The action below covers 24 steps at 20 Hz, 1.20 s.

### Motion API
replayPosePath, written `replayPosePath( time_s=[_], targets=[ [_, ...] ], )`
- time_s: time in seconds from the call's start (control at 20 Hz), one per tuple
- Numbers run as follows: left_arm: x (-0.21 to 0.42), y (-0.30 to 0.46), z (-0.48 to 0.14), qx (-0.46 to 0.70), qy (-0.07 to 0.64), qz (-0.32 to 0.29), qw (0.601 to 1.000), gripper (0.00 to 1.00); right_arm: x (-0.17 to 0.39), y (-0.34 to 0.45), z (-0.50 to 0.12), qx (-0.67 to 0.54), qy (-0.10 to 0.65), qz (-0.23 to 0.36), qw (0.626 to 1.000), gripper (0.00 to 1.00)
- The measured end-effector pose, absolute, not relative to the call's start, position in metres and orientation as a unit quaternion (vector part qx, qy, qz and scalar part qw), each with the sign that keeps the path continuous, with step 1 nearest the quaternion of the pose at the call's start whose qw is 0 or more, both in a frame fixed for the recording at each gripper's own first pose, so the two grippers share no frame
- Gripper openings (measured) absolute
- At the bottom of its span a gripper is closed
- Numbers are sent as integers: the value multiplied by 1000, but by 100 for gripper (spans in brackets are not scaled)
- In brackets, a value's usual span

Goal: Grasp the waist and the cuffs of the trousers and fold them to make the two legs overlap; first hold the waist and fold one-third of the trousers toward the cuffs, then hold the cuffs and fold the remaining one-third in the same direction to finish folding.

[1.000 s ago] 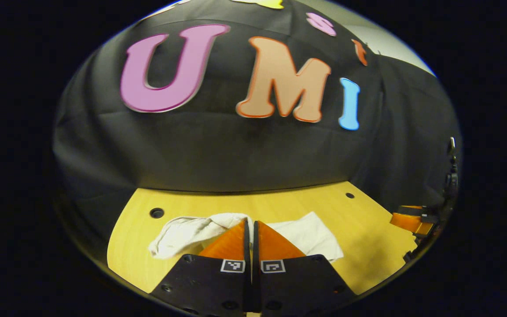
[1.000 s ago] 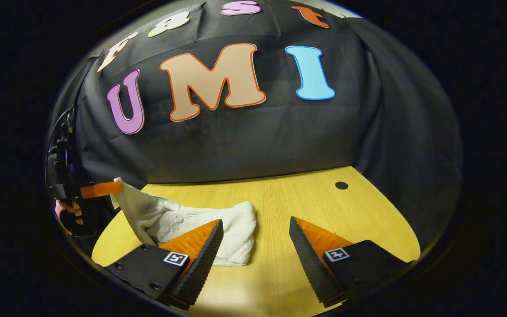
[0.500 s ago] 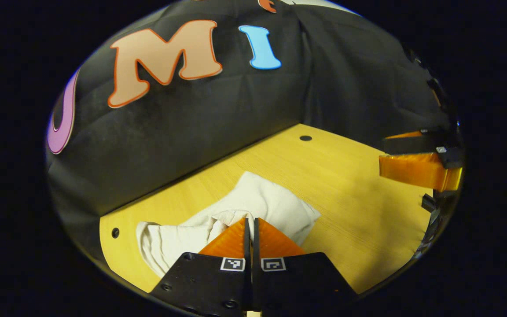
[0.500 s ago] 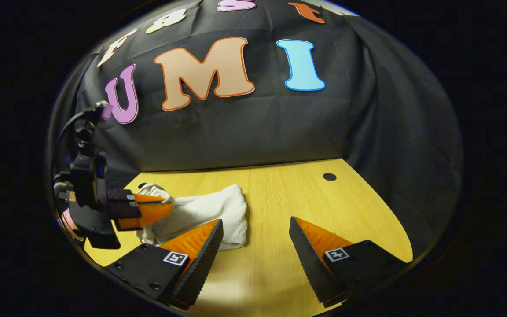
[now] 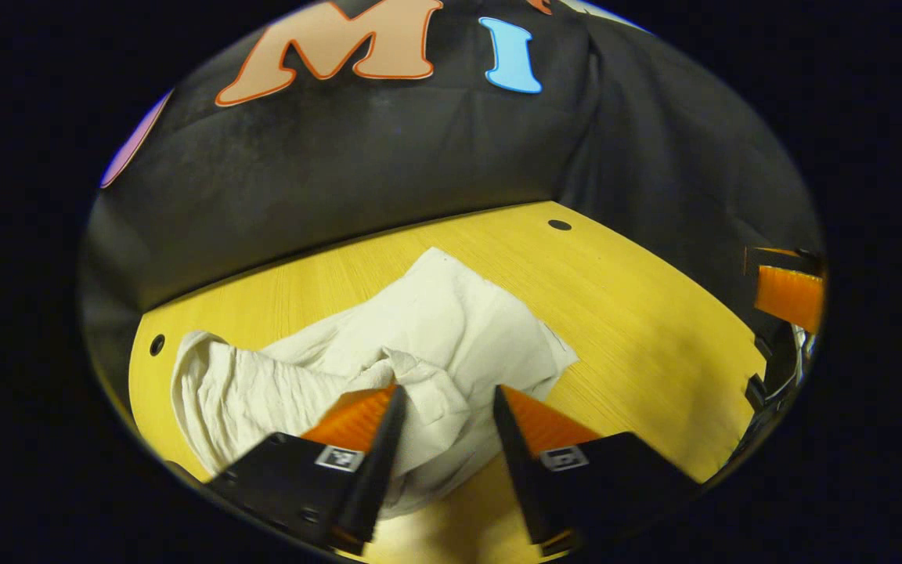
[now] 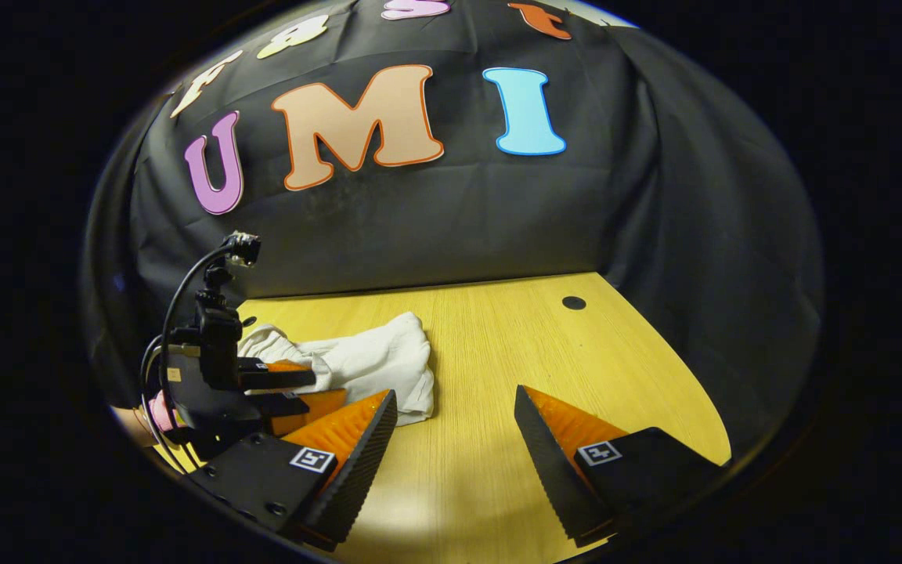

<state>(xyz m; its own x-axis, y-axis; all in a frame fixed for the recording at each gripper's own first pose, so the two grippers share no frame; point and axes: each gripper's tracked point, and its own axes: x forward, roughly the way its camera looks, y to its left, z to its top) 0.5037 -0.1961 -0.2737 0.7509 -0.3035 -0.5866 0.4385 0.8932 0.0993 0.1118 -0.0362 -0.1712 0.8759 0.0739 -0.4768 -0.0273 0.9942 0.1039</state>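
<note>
The white trousers (image 5: pixel 388 352) lie in a folded, rumpled bundle on the yellow wooden table (image 5: pixel 639 329). My left gripper (image 5: pixel 445 403) stands open just over the bundle's near edge, with cloth lying between its fingers but not pinched. In the right gripper view the trousers (image 6: pixel 373 364) sit at the left middle, with the left gripper (image 6: pixel 294 392) and the hand holding it beside them. My right gripper (image 6: pixel 455 415) is open over bare table, to the right of the bundle.
The black cloth wall (image 6: pixel 435 227) closes off the back and right side of the table. Small round holes (image 5: pixel 559 225) (image 5: pixel 156 345) mark the tabletop. The right gripper's finger (image 5: pixel 788 286) shows at the far right of the left gripper view.
My left gripper, shut on a fold of the trousers before, has come down and opened, leaving the cloth on the bundle. The right gripper has hardly moved and stays open.
</note>
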Motion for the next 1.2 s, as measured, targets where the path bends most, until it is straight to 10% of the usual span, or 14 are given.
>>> replayPosePath(
  time_s=[0.1, 1.2],
  targets=[
    [496, -195, -261, 95, 279, -192, 936, 96, 112, -31, -166, 47, 241, 28, 969, 96],
    [390, -33, -157, 20, 195, -43, 980, 96, 73, 39, -109, 49, 131, 87, 986, 97]
  ],
)
